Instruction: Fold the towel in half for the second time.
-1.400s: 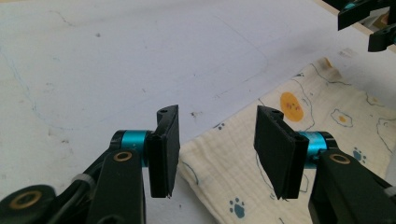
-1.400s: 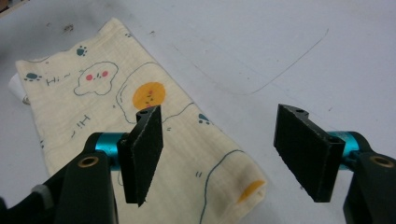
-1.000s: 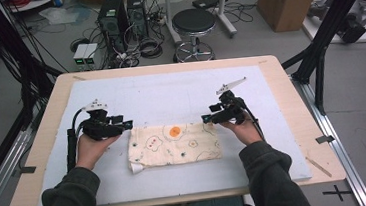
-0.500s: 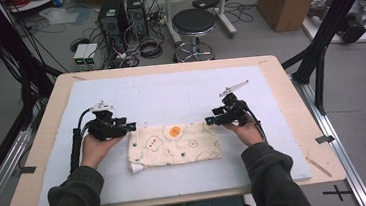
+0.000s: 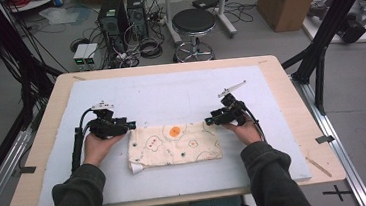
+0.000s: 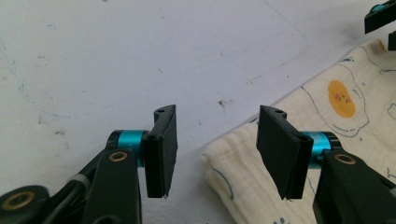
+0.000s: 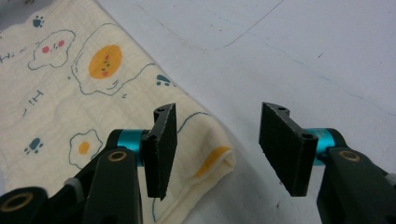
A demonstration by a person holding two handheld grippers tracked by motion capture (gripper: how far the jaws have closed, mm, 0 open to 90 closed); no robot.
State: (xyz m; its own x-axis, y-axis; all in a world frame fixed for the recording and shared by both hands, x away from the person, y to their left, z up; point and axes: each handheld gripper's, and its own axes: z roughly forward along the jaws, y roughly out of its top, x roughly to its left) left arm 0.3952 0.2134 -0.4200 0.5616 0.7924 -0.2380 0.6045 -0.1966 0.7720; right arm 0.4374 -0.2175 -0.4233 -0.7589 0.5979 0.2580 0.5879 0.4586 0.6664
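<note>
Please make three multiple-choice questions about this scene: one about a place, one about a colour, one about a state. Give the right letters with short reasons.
1. Where does the cloth lie?
A. on the stool
B. on the white mat, between the two tools
C. on the floor

2. What colour is the biggest round spot on the cloth?
A. orange
B. green
C. purple

3. How stand the jaws of the left tool?
A. shut on the cloth
B. shut on nothing
C. apart, over the cloth's corner

Key: 1 B, the cloth rests on the mat between the left tool and the right tool. 2 A, the spot is orange. 3 C, a gap shows between the jaws.
</note>
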